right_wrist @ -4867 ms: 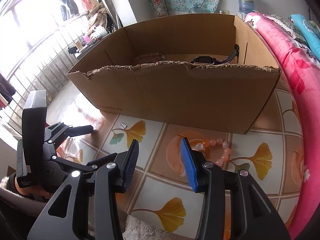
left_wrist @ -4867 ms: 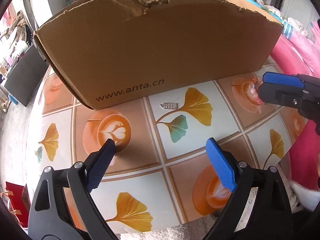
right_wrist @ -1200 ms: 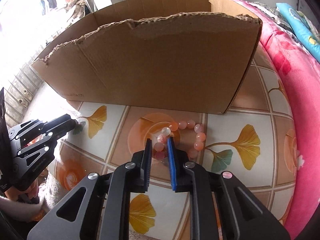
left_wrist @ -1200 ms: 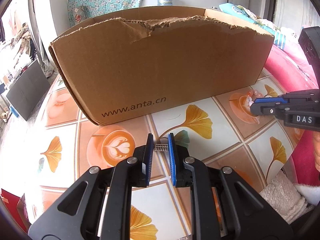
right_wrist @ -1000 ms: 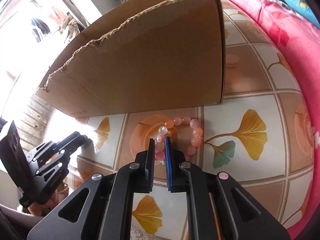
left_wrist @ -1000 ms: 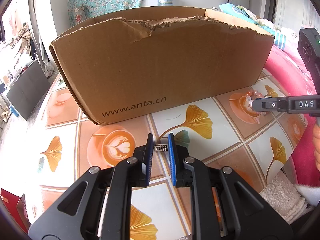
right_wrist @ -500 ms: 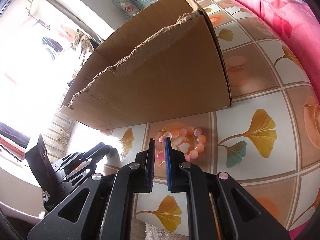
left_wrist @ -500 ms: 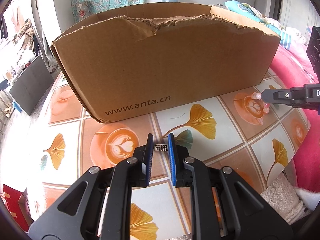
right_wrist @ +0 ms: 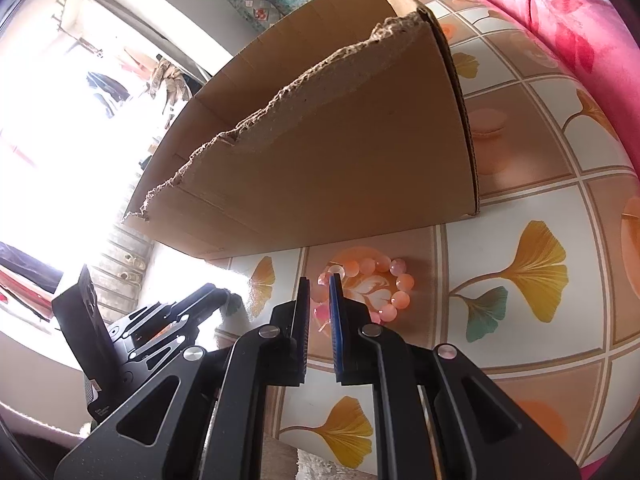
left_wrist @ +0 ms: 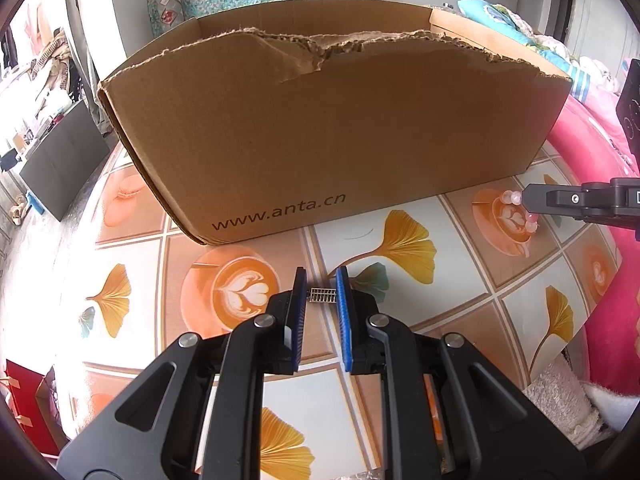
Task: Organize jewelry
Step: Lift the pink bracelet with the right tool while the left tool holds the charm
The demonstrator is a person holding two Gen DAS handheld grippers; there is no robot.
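Note:
My left gripper [left_wrist: 321,294] is shut on a small silver hair clip [left_wrist: 321,295], held just above the patterned tabletop in front of the brown cardboard box [left_wrist: 320,128]. My right gripper [right_wrist: 319,300] is shut on a pink bead bracelet [right_wrist: 394,286], which hangs from the jaws above the table, near the box's right front corner [right_wrist: 460,128]. In the left wrist view the right gripper [left_wrist: 528,204] shows at the far right with the bracelet's beads [left_wrist: 514,198] at its tip. The left gripper [right_wrist: 216,294] shows low on the left in the right wrist view.
The box's near wall has a torn top edge [left_wrist: 320,44]; its inside is hidden. A pink floral blanket [right_wrist: 580,20] lies along the table's right side. A white towel [left_wrist: 560,400] lies at the front right table edge.
Both grippers closed, the left on the clip and the right on the bracelet. In the last second both have risen slightly, the right tilting and lifting the bracelet off the table.

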